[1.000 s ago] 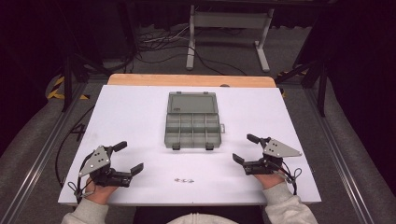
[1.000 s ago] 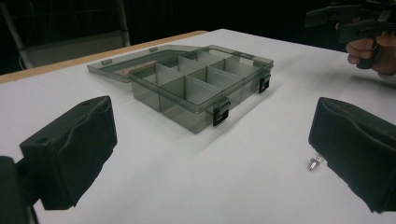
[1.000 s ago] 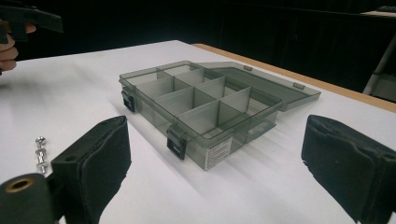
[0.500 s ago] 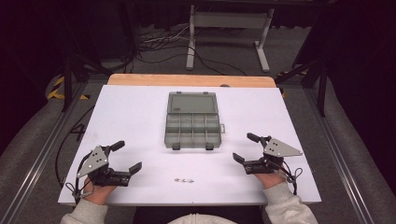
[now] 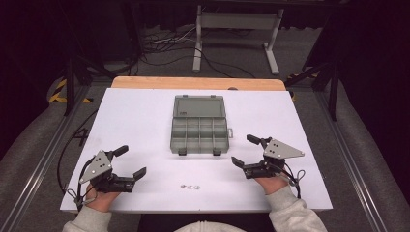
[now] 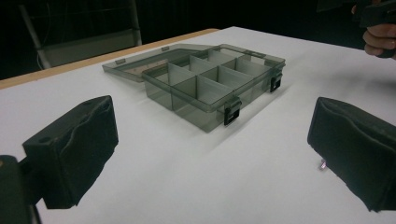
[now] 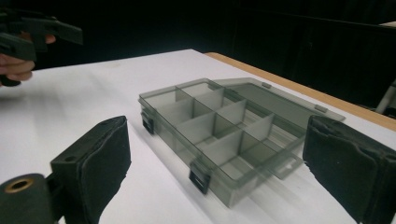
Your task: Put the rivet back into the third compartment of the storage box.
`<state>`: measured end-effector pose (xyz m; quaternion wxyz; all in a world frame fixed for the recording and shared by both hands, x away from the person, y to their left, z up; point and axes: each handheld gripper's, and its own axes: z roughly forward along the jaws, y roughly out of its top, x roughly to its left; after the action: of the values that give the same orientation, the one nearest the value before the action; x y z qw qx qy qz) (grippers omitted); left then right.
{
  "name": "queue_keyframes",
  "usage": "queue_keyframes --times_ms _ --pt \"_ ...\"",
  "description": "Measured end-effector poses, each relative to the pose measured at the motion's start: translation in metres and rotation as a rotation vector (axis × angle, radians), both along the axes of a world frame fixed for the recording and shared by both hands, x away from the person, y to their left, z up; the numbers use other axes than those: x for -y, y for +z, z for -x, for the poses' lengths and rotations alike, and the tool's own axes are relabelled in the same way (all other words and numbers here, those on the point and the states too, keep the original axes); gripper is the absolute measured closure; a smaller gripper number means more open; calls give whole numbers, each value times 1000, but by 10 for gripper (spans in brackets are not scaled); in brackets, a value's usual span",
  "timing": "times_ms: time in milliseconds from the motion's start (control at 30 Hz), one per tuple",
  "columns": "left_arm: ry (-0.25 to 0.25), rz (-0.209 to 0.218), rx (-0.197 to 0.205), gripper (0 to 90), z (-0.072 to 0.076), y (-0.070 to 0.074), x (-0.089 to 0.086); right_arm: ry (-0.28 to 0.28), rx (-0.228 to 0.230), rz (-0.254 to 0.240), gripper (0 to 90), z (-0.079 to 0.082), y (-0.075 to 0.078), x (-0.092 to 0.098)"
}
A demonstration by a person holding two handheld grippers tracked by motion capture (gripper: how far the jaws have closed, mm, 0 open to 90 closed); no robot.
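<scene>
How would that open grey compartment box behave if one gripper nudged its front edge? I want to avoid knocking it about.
The compartment box looks like thin, translucent plastic with empty cells, so it is probably light and would slide easily on the smooth white table. Its low, flat shape makes tipping unlikely. The lid lies open flat behind it and may flex or swing at the hinge.

Dark room, grey floor (image 5: 367, 159), cables (image 5: 164, 41)
</scene>
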<state>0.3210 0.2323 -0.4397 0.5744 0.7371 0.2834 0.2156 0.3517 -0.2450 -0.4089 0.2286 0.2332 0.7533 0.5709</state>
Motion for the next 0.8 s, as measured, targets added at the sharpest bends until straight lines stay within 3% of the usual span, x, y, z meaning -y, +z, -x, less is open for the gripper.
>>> queue_keyframes --times_ms 800 --pt "-13 1 -4 29 -9 2 3 166 -21 3 74 -11 19 -70"
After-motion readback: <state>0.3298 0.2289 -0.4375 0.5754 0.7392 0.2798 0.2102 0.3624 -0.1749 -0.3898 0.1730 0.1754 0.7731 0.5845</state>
